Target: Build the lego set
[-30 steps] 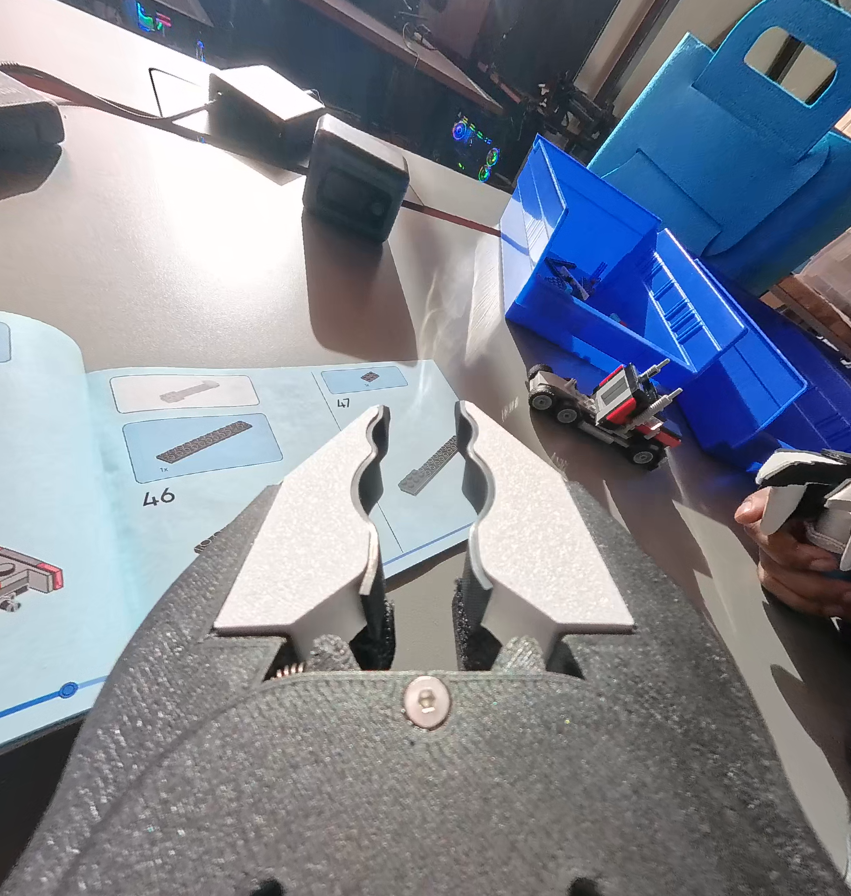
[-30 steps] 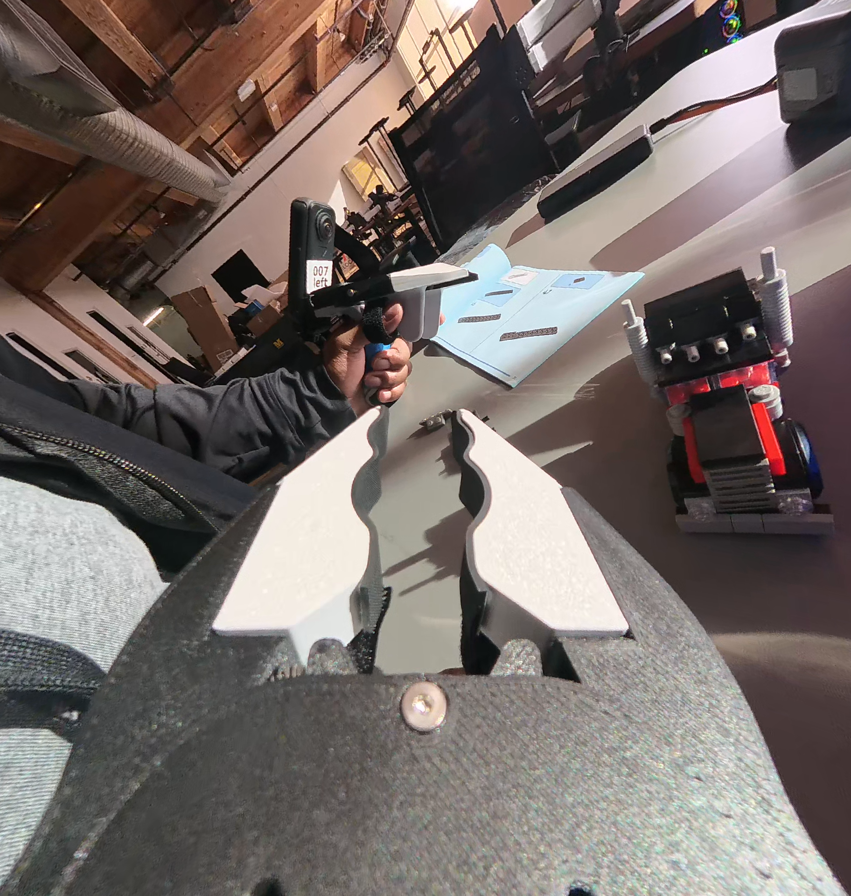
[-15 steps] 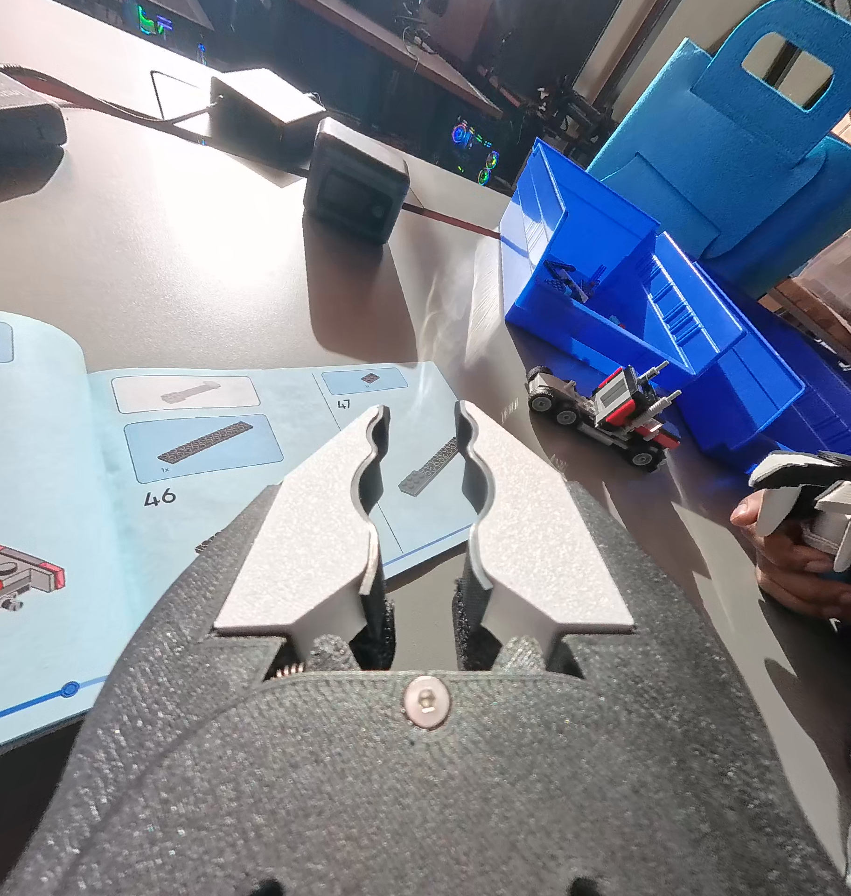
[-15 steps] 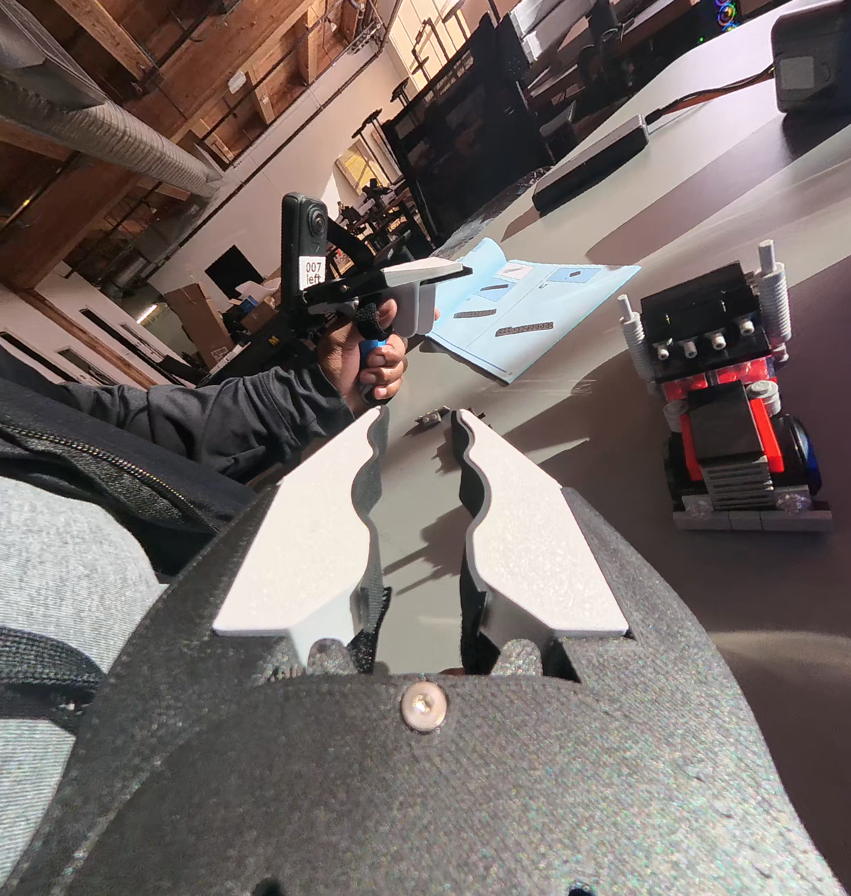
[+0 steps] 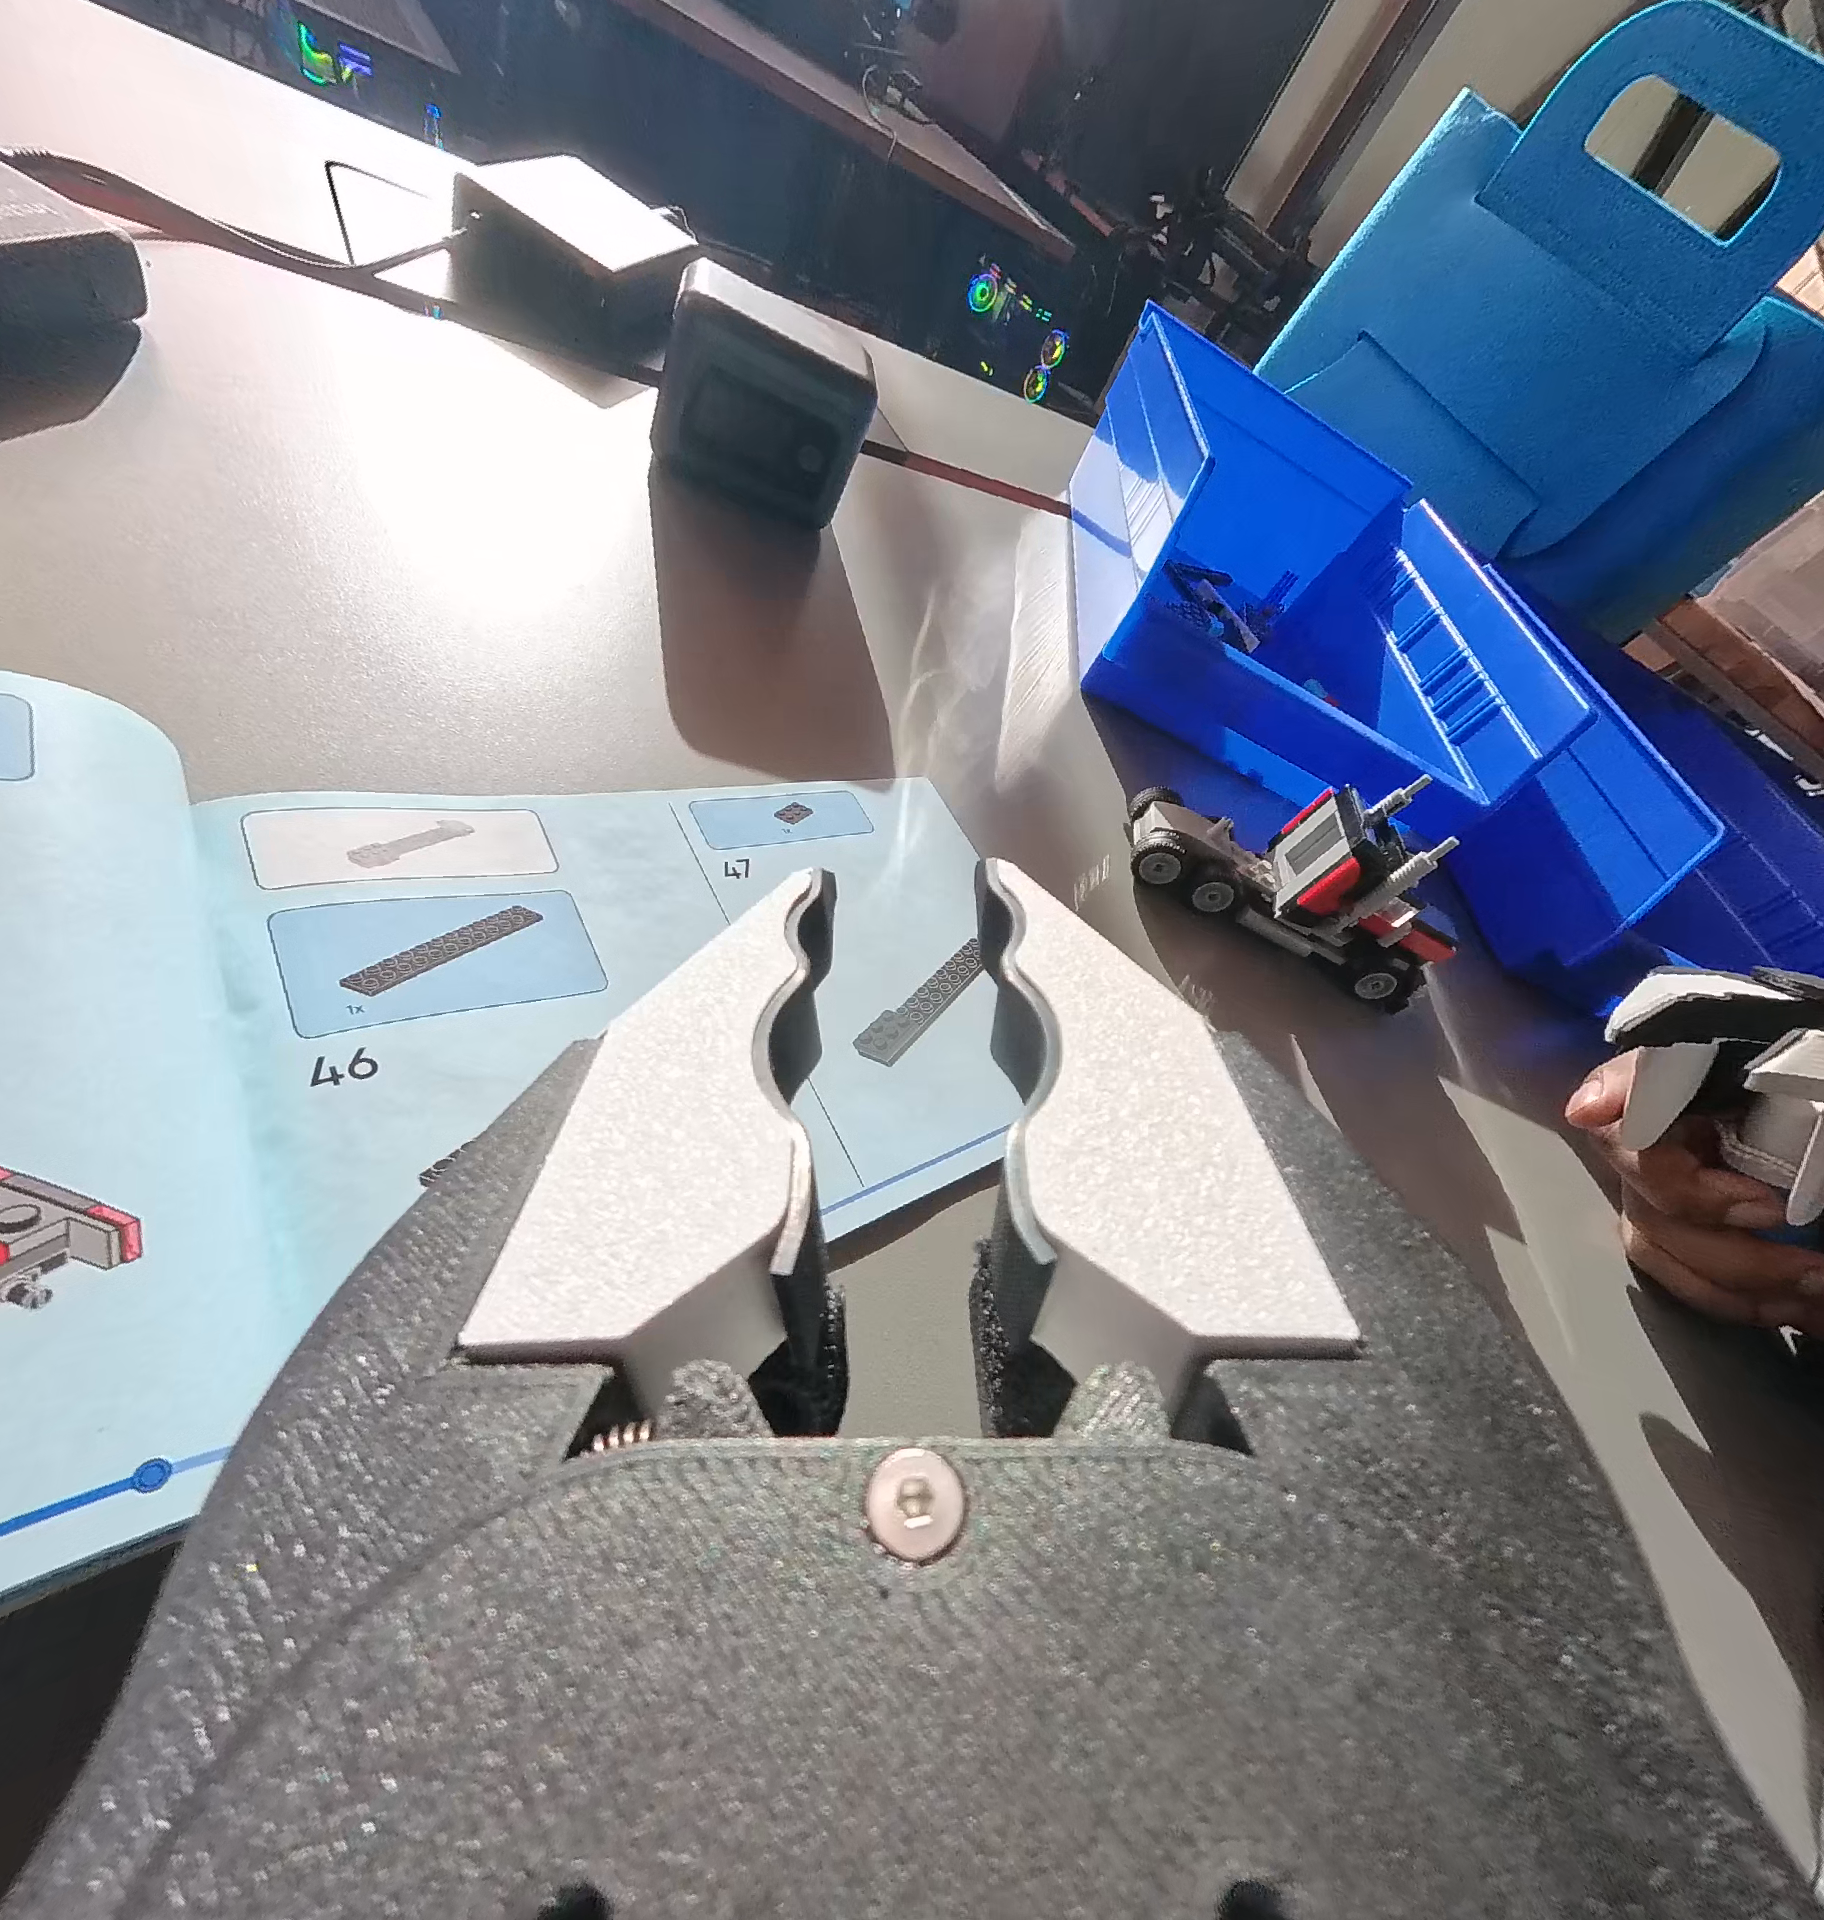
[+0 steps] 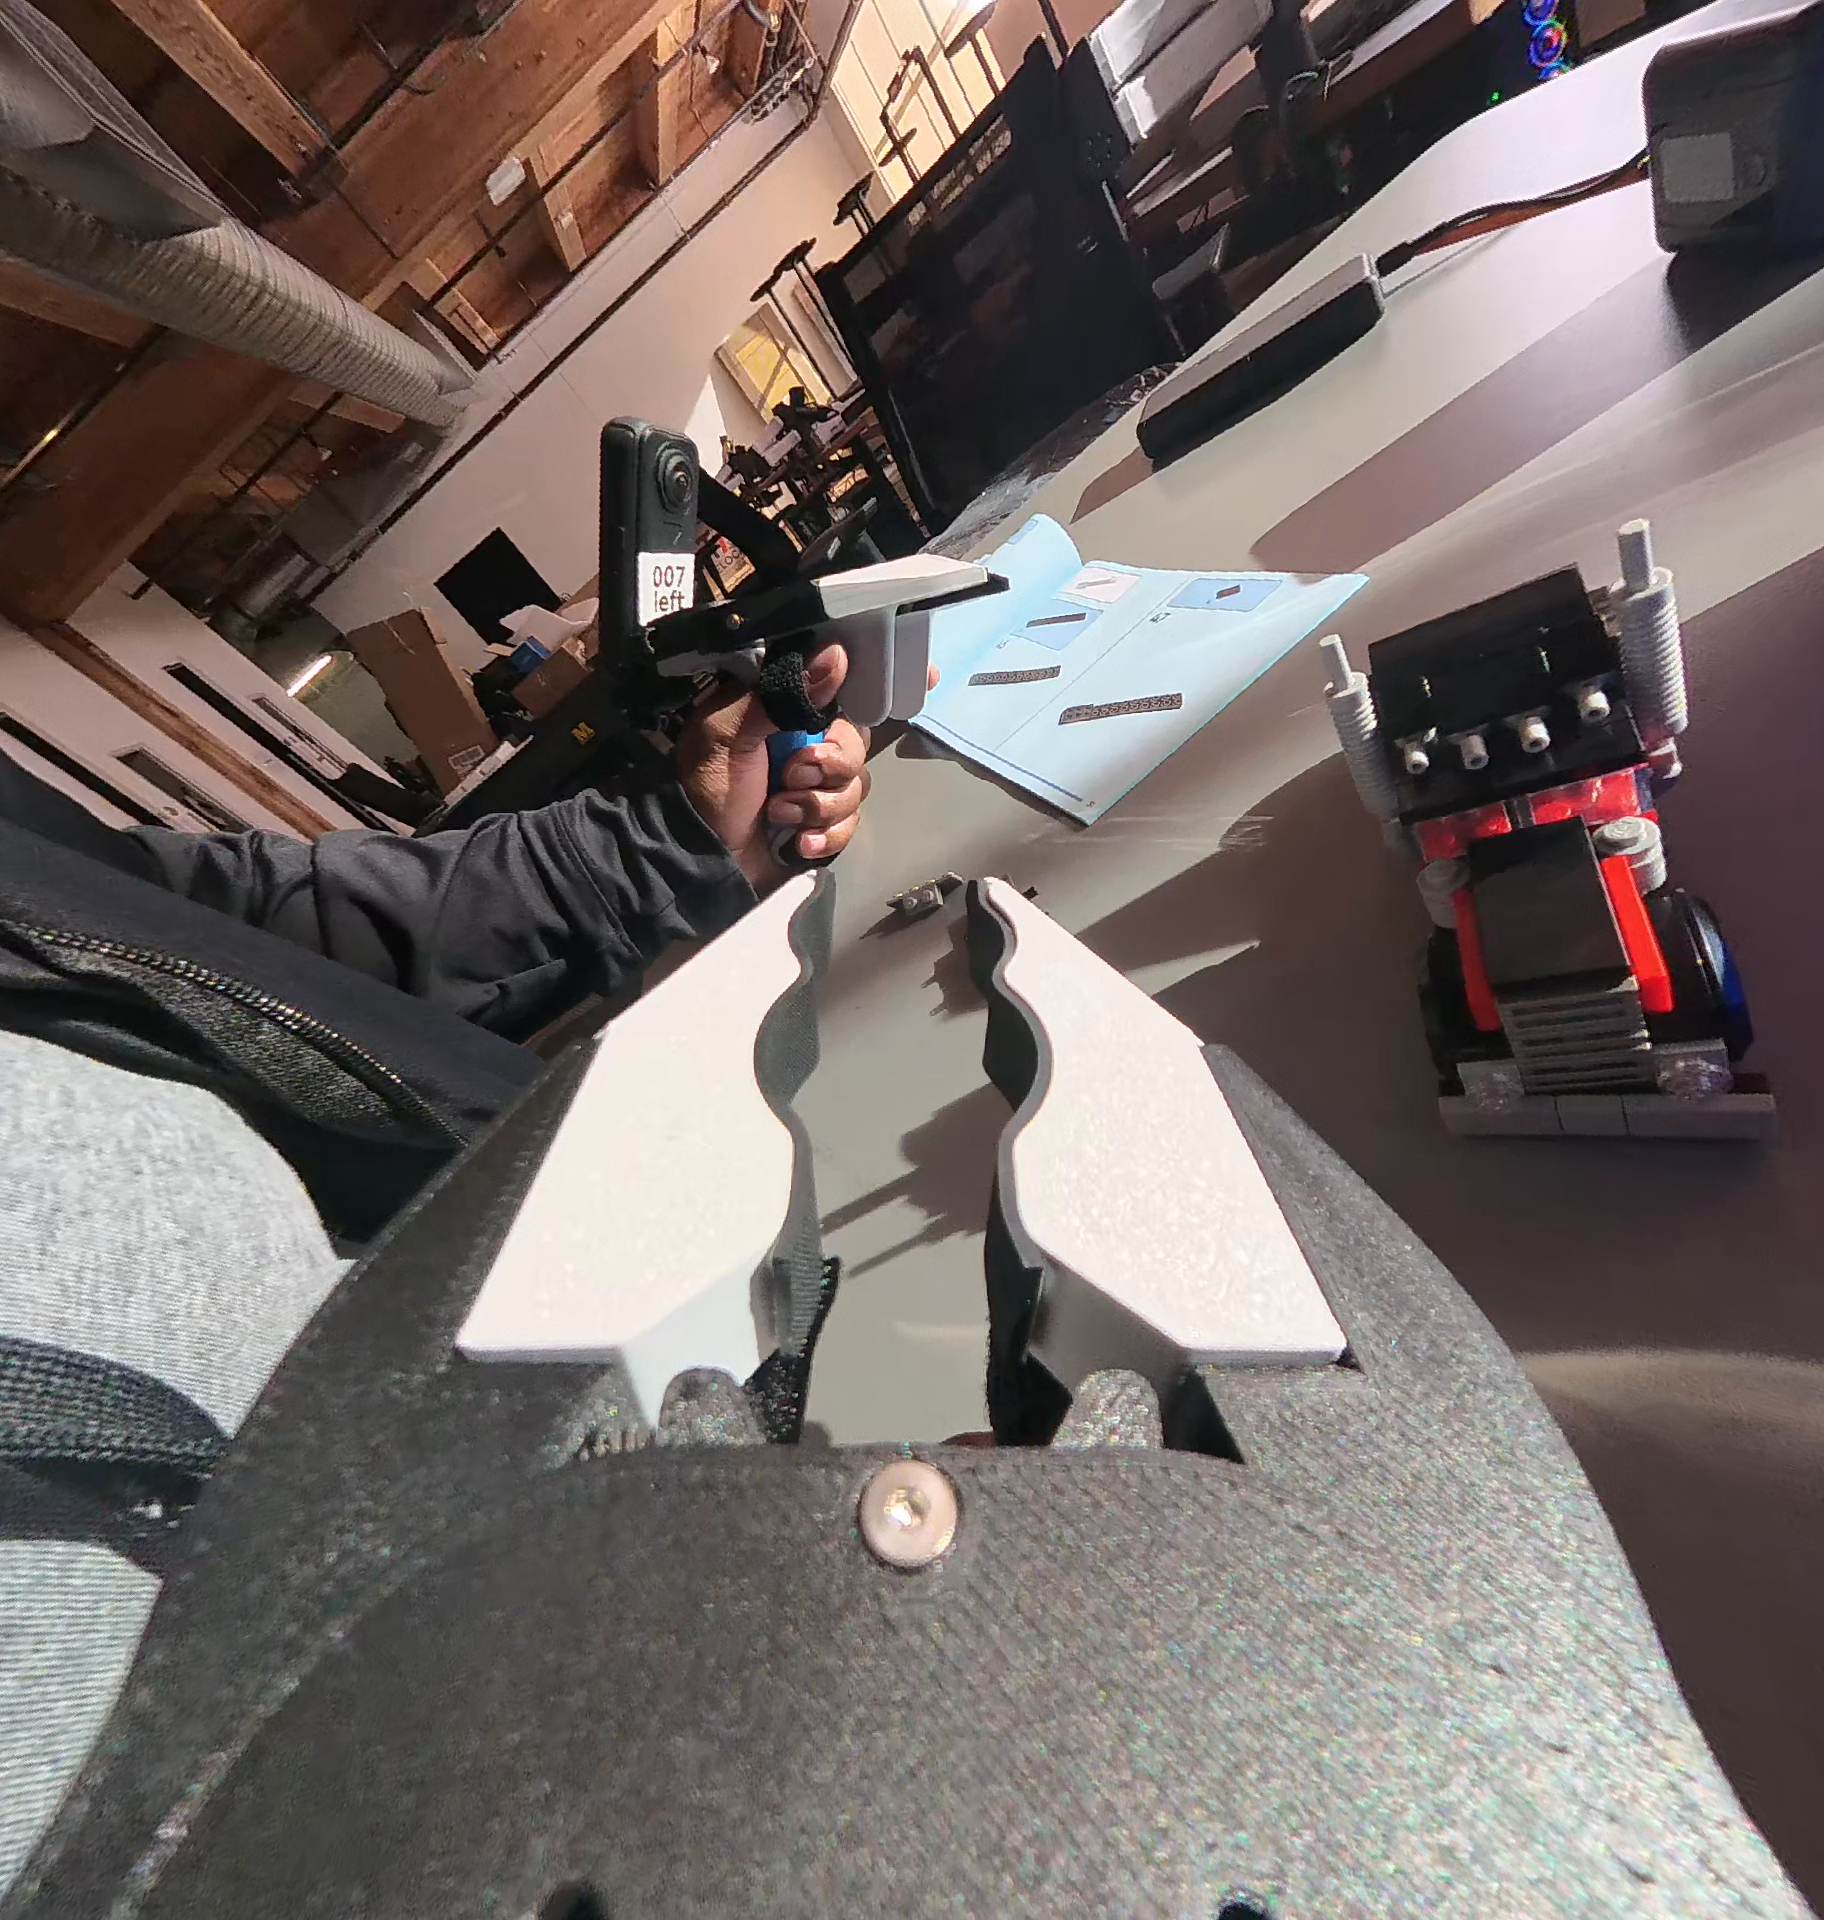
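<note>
A red, black and grey lego truck [image 5: 1292,909] stands on the table beside the blue bins; it also shows in the right wrist view [image 6: 1552,883]. A light blue instruction booklet [image 5: 388,987] lies open on the table and shows in the right wrist view too [image 6: 1136,665]. My left gripper [image 5: 903,888] is open and empty, held over the booklet's right page. My right gripper [image 6: 897,888] is open and empty, low over the table, left of the truck. A small grey lego piece [image 6: 923,896] lies on the table just past its tips.
Blue plastic bins [image 5: 1407,665] with small parts and a blue felt bag [image 5: 1614,312] stand at the far right. A black box [image 5: 762,416], an adapter with cables [image 5: 565,234] and a flat black device [image 6: 1261,358] sit farther back. Across from one pair of fingers to the other is roughly 20 centimeters.
The left gripper is almost still. The right gripper's view has shifted slightly, so the truck and the other hand sit a little differently in frame. Both stay open.
</note>
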{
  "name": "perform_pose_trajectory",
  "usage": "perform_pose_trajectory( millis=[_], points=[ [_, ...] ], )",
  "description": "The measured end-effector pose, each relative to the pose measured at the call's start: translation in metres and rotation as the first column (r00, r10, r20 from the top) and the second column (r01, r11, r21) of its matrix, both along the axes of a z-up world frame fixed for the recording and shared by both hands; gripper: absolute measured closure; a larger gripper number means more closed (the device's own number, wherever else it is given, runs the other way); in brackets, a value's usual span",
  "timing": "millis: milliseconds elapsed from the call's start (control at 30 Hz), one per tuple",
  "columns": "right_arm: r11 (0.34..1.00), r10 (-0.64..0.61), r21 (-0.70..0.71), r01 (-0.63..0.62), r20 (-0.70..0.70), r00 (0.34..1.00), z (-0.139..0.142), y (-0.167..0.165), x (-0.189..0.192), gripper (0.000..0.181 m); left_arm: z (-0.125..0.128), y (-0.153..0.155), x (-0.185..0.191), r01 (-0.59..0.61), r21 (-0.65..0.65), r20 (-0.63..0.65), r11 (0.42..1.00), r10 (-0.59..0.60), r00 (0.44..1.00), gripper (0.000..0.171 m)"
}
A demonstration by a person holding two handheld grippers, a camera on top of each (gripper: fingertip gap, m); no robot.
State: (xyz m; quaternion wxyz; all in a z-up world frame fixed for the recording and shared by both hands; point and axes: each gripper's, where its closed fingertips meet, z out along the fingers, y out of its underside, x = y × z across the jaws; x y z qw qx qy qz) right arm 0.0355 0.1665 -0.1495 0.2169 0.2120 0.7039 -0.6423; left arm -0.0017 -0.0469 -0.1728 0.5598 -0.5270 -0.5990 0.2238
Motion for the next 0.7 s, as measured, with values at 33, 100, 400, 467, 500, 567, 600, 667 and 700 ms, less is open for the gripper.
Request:
perform_pose_trajectory(
  millis=[33,100,400,467,500,567,600,667,700],
  points=[
    [1.0,0.0,0.0,0.0,0.0,1.0,0.0,0.0001,0.0,0.154,0.0001,0.0,0.0,0.0,0.0,0.0,1.0,0.0,1.0,0.143],
    [1.0,-0.001,-0.001,0.001,0.0,1.0,0.0001,0.0001,-0.0001,0.154,0.0,0.0,0.0,0.0,0.0,0.0,1.0,0.0,1.0,0.143],
    [1.0,0.006,0.029,-0.006,0.004,1.0,-0.0044,-0.0027,0.0007,0.155,0.0007,-0.0006,0.0,-0.004,0.0,-0.004,1.0,0.004,1.0,0.143],
    [0.999,0.01,0.031,-0.01,0.005,1.0,-0.0048,-0.0031,0.0011,0.156,0.0008,-0.0006,0.0001,-0.003,0.001,-0.004,1.0,0.003,1.0,0.143],
    [0.999,0.007,0.031,-0.007,0.008,1.0,-0.0049,-0.0029,0.0006,0.157,0.0009,-0.0005,0.0001,-0.002,0.002,-0.005,1.0,0.002,1.0,0.143],
    [1.0,0.001,0.029,-0.001,0.013,1.0,-0.0047,-0.0025,-0.0008,0.159,0.0011,-0.0004,0.0002,-0.001,0.003,-0.006,1.0,0.001,1.0,0.143],
    [1.0,-0.003,0.026,0.002,0.015,1.0,-0.0045,-0.0023,-0.0015,0.161,0.0014,-0.0003,0.0003,0.0,0.004,-0.008,1.0,0.0,1.0,0.143],
    [1.0,-0.008,0.019,0.008,0.016,1.0,-0.0034,-0.0015,-0.0023,0.165,0.0025,-0.0003,0.0008,0.0,0.004,-0.016,1.0,0.0,1.0,0.143],
    [1.0,-0.011,0.014,0.01,0.016,1.0,-0.0027,-0.001,-0.0027,0.168,0.0032,-0.0003,0.0012,0.0,0.004,-0.021,1.0,0.001,1.0,0.143]
  ],
)
